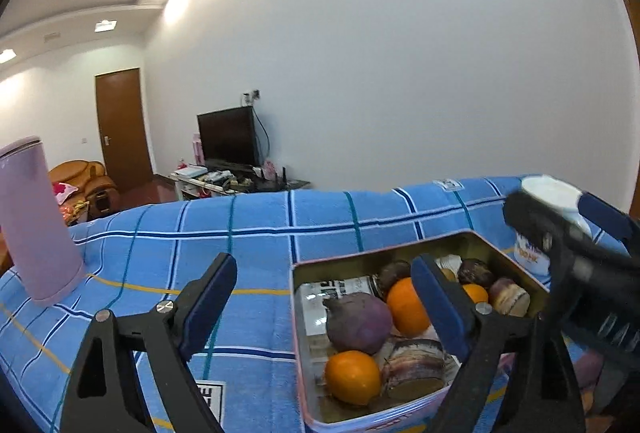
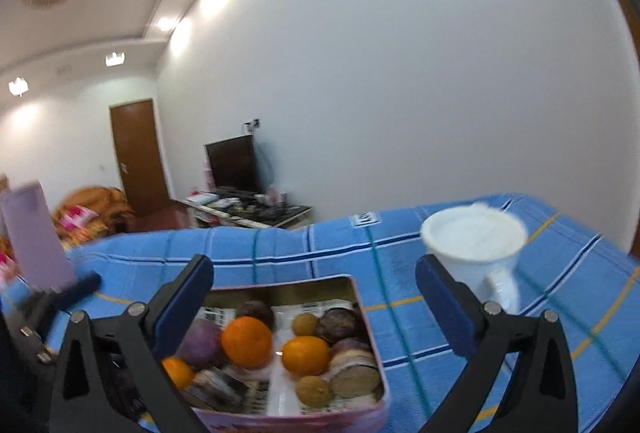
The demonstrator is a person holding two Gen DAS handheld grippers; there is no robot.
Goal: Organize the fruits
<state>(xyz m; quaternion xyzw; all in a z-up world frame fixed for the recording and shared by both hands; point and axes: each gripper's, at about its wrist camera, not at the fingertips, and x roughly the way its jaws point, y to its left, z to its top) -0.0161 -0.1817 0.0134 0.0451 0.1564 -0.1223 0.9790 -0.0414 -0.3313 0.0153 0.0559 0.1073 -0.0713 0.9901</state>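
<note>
An open metal tin sits on a blue checked cloth. It holds oranges, a purple sweet potato, cut sweet potato pieces and small brown fruits. My left gripper stands open above the tin's near left side, nothing gripped. My right gripper stands open over the tin's near edge, holding nothing. It also shows blurred at the right of the left wrist view, where the right gripper stands before a white mug.
A tall lilac tumbler stands on the cloth at the left. The white mug stands right of the tin. Beyond the table are a TV stand, a brown door and an armchair.
</note>
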